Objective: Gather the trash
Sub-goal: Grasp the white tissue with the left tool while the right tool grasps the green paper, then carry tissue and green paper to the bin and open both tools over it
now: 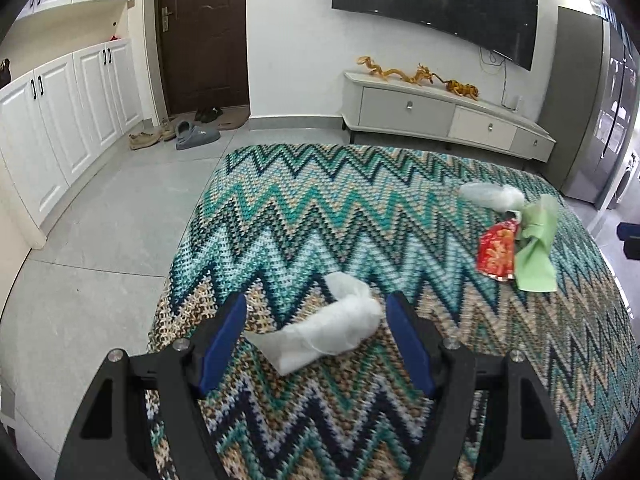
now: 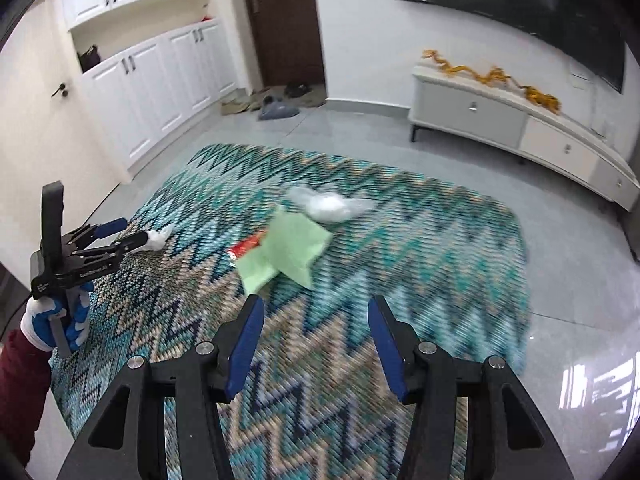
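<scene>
Left gripper (image 1: 316, 312) jaws apart, one crumpled white plastic wad (image 1: 324, 336) lying on the rug between the two blue pads (image 1: 226, 340), not pressed by either as far as the left wrist view shows; in the right wrist view the same wad (image 2: 158, 237) sits at the tips of the left gripper (image 2: 132, 231). Right gripper (image 2: 316, 308) jaws partly apart, nothing between them, only zigzag rug (image 2: 420, 248) below.

Trash count on rug: 4 pieces
- 1 white wad, between left jaws
- 1 clear/white plastic bag (image 1: 492, 197), well ahead and to the right of left jaws; ahead of right jaws (image 2: 326, 202)
- 1 green paper sheet (image 1: 538, 248), right of left jaws, just ahead of right jaws (image 2: 286, 250), touching the bag's edge
- 1 red wrapper (image 1: 496, 254), touching the green sheet, partly tucked under it in the right wrist view (image 2: 248, 247)

Right wrist view is blurred. One gloved hand (image 2: 56, 320) with dark red sleeve (image 2: 24, 376) holds the left gripper handle.

Background: 1 TV (image 1: 436, 4), 1 low cabinet (image 1: 444, 116) with 3 drawers and gold ornaments on top, 1 dark door (image 1: 202, 32), several shoes (image 1: 180, 130) on the floor by it, count unclear
</scene>
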### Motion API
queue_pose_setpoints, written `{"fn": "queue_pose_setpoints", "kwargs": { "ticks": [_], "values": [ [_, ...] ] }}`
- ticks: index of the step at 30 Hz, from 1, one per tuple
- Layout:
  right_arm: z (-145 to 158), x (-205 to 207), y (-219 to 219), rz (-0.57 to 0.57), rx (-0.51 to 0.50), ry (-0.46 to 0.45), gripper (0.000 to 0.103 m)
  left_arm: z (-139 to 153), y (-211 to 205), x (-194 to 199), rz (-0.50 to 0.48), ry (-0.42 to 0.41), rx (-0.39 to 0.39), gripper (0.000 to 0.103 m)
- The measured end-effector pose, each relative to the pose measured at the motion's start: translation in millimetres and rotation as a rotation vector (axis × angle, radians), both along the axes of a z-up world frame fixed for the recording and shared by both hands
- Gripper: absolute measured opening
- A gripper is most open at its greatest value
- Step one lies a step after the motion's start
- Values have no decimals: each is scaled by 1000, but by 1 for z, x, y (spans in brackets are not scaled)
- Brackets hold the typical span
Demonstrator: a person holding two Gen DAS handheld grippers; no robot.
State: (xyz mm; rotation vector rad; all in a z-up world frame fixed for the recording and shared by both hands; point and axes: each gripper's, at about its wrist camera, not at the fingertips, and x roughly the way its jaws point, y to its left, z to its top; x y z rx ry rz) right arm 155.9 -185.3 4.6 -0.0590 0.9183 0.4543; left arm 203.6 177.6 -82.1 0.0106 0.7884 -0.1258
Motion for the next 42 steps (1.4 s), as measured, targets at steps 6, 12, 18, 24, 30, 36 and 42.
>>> {"fn": "queue_pose_setpoints", "kwargs": {
  "ticks": [6,12,18,24,30,36,42],
  "values": [
    [-19,20,39,49,-7,22,51,-11,10,9,-1,20,-58,71],
    [-36,52,48,-34,6,35,51,-17,10,13,-27,53,-76,70],
    [-57,76,38,-82,86,121,44,-22,-10,12,-102,69,-7,49],
    [-56,66,21,-65,130,130,27,-24,-38,5,-161,60,105,24],
    [-47,43,-2,-58,145,110,25,-19,-47,-3,-165,64,52,21],
    [-34,15,-37,-72,208,77,24,-6,-56,-19,-178,66,-60,21],
    [-19,-18,-76,-98,244,39,24,19,-86,-49,-222,33,-93,21]
  ]
}}
